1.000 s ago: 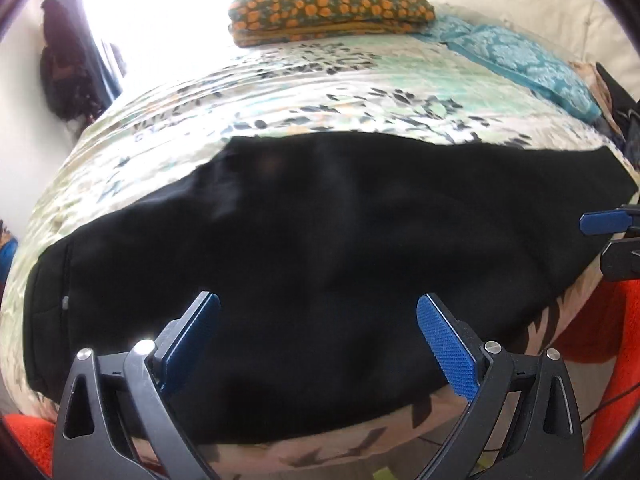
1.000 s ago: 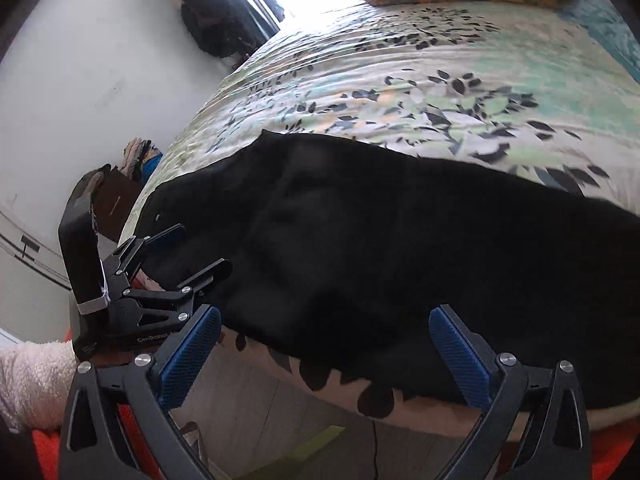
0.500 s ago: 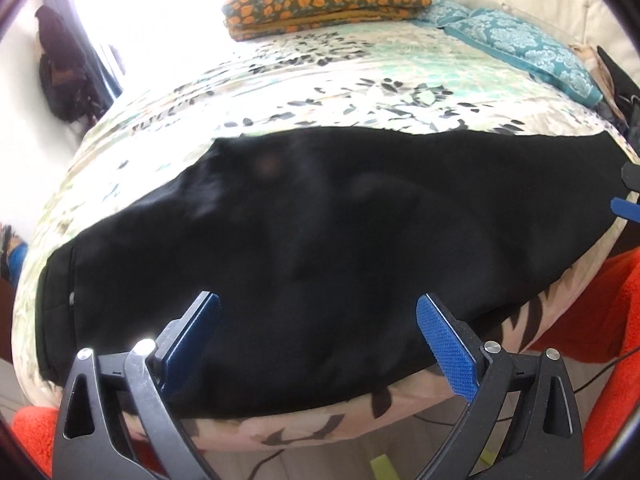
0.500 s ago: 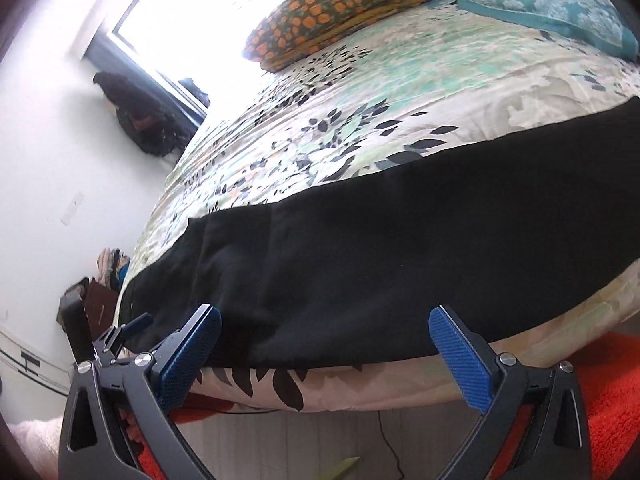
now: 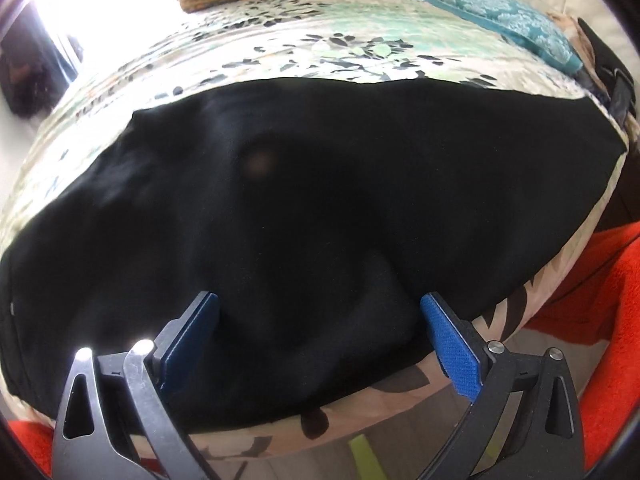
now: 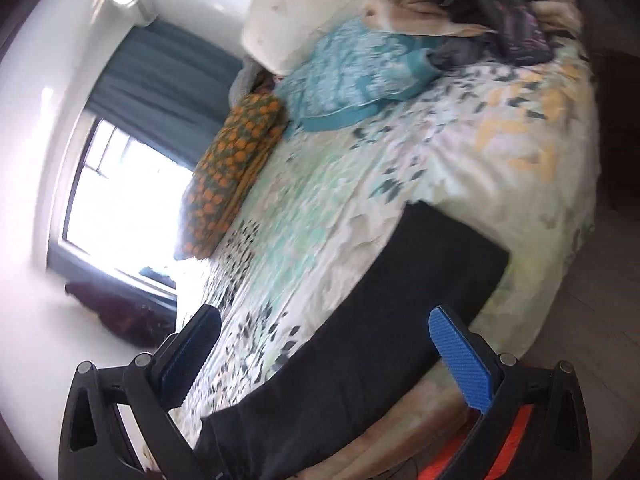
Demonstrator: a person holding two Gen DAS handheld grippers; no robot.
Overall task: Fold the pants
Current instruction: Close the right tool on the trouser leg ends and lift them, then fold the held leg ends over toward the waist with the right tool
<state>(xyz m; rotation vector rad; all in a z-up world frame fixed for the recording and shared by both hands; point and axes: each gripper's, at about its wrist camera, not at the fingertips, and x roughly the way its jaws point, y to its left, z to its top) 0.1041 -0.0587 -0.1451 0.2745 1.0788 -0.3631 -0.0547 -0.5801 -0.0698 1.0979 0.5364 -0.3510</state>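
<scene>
Left gripper (image 5: 318, 336) jaws wide apart over the near edge of the bed (image 5: 280, 52), black pants (image 5: 320, 200) spread flat along that edge, right gripper (image 6: 334, 346) likewise apart above the pants' leg end (image 6: 432, 276), patterned pillows (image 6: 236, 160) at the head.

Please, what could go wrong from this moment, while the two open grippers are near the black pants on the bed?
1. The black pants lie along the bed's near edge, so a pull toward the person might drag them onto the floor.
2. The left gripper is wide open over thick dark fabric; it may pinch only one layer, or catch the floral bedcover too.
3. The right gripper is open, its view tilted and blurred, so its aim at the hem may be poor.
</scene>
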